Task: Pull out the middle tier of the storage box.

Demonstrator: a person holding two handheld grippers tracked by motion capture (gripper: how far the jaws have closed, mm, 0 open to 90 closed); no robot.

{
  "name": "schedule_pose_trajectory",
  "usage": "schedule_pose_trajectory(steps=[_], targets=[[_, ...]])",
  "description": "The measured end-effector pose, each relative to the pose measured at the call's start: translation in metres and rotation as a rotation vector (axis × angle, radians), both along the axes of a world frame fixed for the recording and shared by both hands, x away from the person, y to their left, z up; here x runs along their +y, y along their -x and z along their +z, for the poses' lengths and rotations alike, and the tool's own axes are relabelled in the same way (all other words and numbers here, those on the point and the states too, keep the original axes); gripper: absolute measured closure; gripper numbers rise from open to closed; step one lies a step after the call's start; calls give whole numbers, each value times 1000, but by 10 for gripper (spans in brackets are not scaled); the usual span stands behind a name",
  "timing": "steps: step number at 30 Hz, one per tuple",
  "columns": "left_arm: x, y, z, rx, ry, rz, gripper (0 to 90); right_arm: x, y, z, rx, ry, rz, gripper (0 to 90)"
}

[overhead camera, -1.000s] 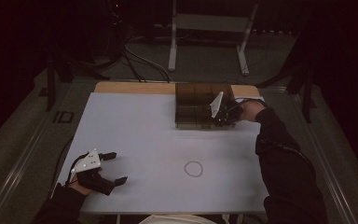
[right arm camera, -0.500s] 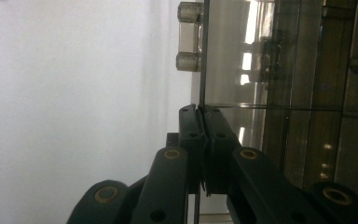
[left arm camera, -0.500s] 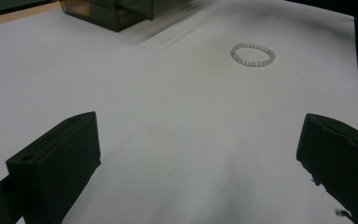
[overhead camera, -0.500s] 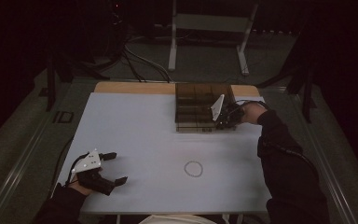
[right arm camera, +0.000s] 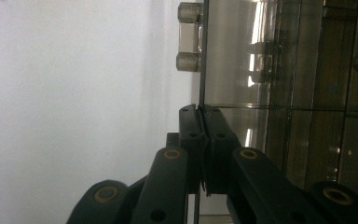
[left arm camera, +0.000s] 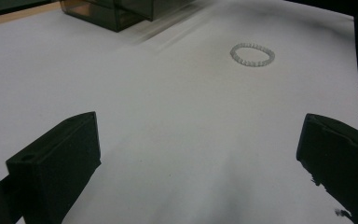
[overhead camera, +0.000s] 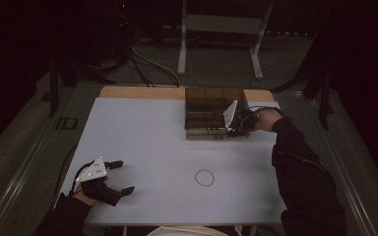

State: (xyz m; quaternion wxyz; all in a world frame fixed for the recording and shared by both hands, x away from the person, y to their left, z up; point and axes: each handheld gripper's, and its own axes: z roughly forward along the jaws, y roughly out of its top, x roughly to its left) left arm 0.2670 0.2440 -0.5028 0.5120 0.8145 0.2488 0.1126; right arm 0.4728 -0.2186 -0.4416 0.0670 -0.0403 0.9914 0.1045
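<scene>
Gripping the Box Edge, Bracelet Left Waiting

Kept the right gripper at the near right corner of the smoky clear box on the far side of the white table, barely shifted from a second before. Showed jaws pressed almost together on a thin clear panel of the box in the right gripper view, with a hinge just beyond the tips; judged that panel to be the lid, though could not tell for sure. Left the beaded bracelet lying flat and untouched in the near middle of the table, well apart from the box, in the same spot as before. Rested the left gripper at the near left corner, jaws spread wide and holding nothing, with the bracelet ahead of them to the right. Suggested, with so little moved, that opening the box was only beginning and that placing the bracelet inside remained to be done.
</scene>
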Motion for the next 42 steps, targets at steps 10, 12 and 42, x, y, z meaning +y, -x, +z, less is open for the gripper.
schedule_pose_trajectory(steps=[10, 12, 42], targets=[[0, 0, 0, -1, 1, -1, 10, 1, 1, 2, -5, -16, -16, 839], [0, 0, 0, 0, 1, -1, 10, 1, 2, 4, -6, -27, -18, 820], [0, 0, 0, 0, 4, -7, 10, 13, 9, 33, -12, -331, -242, 141]])
